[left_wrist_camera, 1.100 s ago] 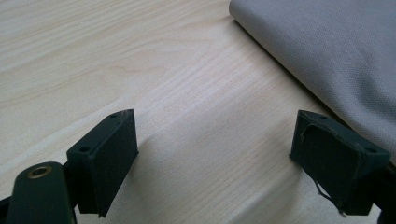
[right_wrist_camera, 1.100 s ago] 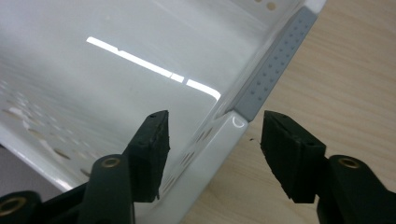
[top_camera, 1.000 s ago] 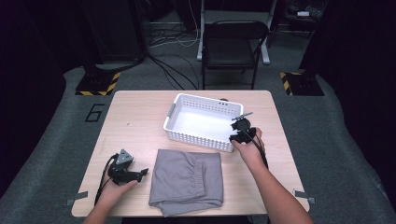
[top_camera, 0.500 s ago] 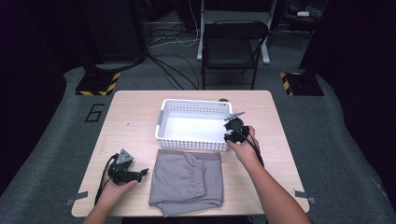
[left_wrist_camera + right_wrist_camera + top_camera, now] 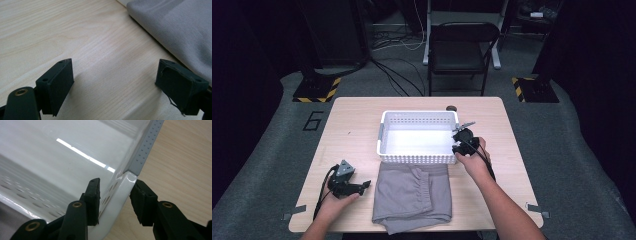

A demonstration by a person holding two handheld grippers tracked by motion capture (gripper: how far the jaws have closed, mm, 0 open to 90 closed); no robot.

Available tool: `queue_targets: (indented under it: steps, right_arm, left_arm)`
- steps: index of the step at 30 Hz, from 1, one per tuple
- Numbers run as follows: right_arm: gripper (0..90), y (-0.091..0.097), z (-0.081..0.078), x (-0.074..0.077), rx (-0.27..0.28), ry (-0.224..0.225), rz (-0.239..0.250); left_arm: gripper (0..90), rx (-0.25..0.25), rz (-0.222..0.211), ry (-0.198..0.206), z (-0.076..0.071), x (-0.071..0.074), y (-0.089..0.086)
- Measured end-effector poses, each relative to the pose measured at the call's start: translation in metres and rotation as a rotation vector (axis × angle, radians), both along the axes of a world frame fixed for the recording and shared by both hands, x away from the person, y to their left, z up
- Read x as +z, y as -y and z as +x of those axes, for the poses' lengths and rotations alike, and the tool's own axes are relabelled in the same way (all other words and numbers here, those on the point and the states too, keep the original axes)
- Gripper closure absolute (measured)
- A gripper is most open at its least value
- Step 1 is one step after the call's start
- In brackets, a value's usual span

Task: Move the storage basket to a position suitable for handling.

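Two grippers noted. My right gripper (image 5: 113, 202) pinches the basket (image 5: 418, 141) at its lower-right corner rim, mid-frame on the counter (image 5: 357, 130), jaws having just closed. Left gripper (image 5: 115, 82), lower left, jaws spread over bare wood beside the grey cloth (image 5: 414, 192).

White perforated basket (image 5: 417, 137), plain grey cloth (image 5: 413, 197), pale wood-grain table (image 5: 352, 120)
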State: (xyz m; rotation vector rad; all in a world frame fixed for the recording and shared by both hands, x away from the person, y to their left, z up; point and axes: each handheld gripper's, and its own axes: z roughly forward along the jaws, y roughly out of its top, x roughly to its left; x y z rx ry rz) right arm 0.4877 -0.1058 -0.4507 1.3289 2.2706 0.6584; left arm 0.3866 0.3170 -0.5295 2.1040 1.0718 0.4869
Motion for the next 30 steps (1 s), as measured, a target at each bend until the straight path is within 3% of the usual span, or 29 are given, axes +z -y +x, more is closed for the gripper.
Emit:
queue_targets:
  steps: [7, 9, 12, 16, 25, 29, 30]
  right_arm:
    - [59.2, 0.001, -0.001, -0.001, 0.006, 0.001, 0.006]
    - [55.2, 0.002, -0.002, -0.001, 0.005, -0.006, 0.009]
    - [50.2, 0.005, -0.005, -0.001, -0.009, -0.003, 0.038]
    - [46.9, 0.011, -0.011, 0.003, -0.020, 0.020, 0.072]
    - [43.1, 0.020, -0.049, 0.023, -0.010, 0.109, 0.077]
    - [43.8, 0.020, -0.070, 0.024, 0.016, 0.148, 0.093]
    - [43.8, 0.019, -0.075, 0.023, 0.016, 0.140, 0.106]
  left_arm:
    - [14.2, 0.001, -0.002, 0.000, 0.000, 0.000, 0.000]
    - [14.2, 0.003, -0.003, 0.000, 0.000, 0.000, 0.000]
    - [14.3, 0.006, -0.006, 0.010, 0.000, -0.001, 0.001]
    - [14.6, 0.011, -0.003, -0.006, -0.003, 0.000, 0.002]
    - [15.6, 0.028, -0.008, -0.002, -0.004, 0.000, 0.003]
    - [18.2, 0.033, -0.014, 0.014, -0.004, 0.000, 0.004]
    - [18.6, 0.037, -0.018, 0.005, -0.005, 0.000, 0.005]
